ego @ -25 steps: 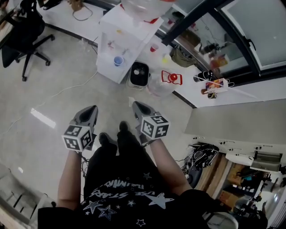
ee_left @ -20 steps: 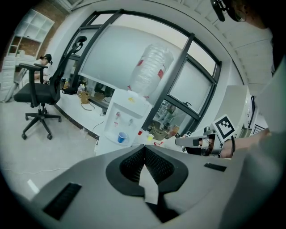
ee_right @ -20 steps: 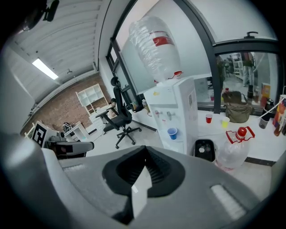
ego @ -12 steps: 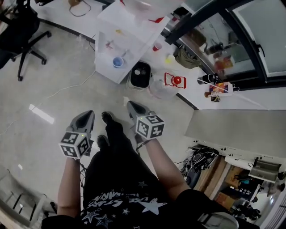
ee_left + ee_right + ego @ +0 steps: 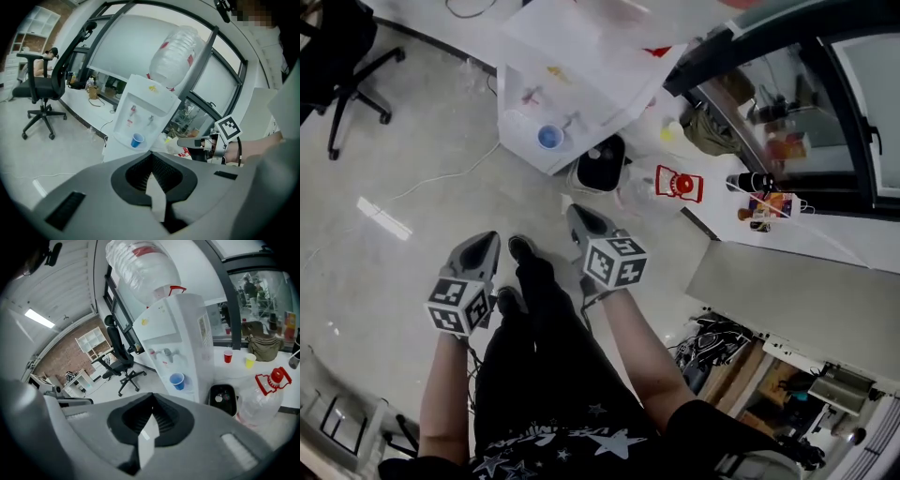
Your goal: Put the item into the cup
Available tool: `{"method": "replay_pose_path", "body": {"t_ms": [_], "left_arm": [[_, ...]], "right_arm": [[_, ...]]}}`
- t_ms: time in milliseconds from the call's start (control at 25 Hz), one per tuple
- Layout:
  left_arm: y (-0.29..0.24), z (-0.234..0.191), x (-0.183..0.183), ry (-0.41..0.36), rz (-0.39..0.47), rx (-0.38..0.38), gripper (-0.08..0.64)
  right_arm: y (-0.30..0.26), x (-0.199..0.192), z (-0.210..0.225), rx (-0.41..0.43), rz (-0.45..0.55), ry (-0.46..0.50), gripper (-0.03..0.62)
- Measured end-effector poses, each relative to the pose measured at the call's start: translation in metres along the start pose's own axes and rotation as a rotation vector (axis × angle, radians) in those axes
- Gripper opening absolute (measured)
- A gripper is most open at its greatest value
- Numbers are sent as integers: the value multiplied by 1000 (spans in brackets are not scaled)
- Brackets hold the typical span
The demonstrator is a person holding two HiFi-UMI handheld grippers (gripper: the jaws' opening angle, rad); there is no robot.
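A blue cup (image 5: 549,137) stands on the tray of a white water dispenser (image 5: 581,84) ahead of me across the floor. It also shows in the left gripper view as the blue cup (image 5: 137,139) and in the right gripper view as the blue cup (image 5: 177,380). My left gripper (image 5: 490,240) and right gripper (image 5: 577,217) hang low in front of the person's legs, both far from the cup. Each has its jaws together. A pale strip shows at the seam of the left gripper (image 5: 151,172) and of the right gripper (image 5: 151,417); I cannot tell whether it is a held item.
A black office chair (image 5: 337,56) stands at the left. Beside the dispenser are a black bin (image 5: 602,161) and a clear water bottle with a red handle (image 5: 675,183). A red cup (image 5: 228,356) and a yellow cup (image 5: 250,360) sit on the ledge behind. A cable (image 5: 431,183) crosses the floor.
The person has taken a step, one shoe moving forward between the grippers. Both grippers stay low and shut, and the dispenser has shifted slightly in view.
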State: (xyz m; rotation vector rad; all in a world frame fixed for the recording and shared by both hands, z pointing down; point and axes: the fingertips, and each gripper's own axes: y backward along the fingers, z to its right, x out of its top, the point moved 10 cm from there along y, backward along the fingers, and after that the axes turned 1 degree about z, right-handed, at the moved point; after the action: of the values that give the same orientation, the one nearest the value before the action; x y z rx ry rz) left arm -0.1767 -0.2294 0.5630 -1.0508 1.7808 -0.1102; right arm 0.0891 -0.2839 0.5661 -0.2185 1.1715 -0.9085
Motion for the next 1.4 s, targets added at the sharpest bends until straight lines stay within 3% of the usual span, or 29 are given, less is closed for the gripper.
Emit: {"method": "replay_pose_path", "body": {"t_ms": [400, 680, 1000, 1400], "left_arm": [[-62, -46, 9, -15, -23, 37, 6], [-91, -76, 19, 17, 17, 75, 6], [-127, -105, 40, 28, 11, 66, 6], [-148, -127, 51, 26, 24, 59, 6]], "right_arm": [[-80, 17, 39, 10, -9, -3, 0], [-125, 34, 48, 56, -17, 27, 0], [-167, 56, 61, 68, -33, 56, 0], [-197, 56, 66, 33, -49, 79, 0]]}}
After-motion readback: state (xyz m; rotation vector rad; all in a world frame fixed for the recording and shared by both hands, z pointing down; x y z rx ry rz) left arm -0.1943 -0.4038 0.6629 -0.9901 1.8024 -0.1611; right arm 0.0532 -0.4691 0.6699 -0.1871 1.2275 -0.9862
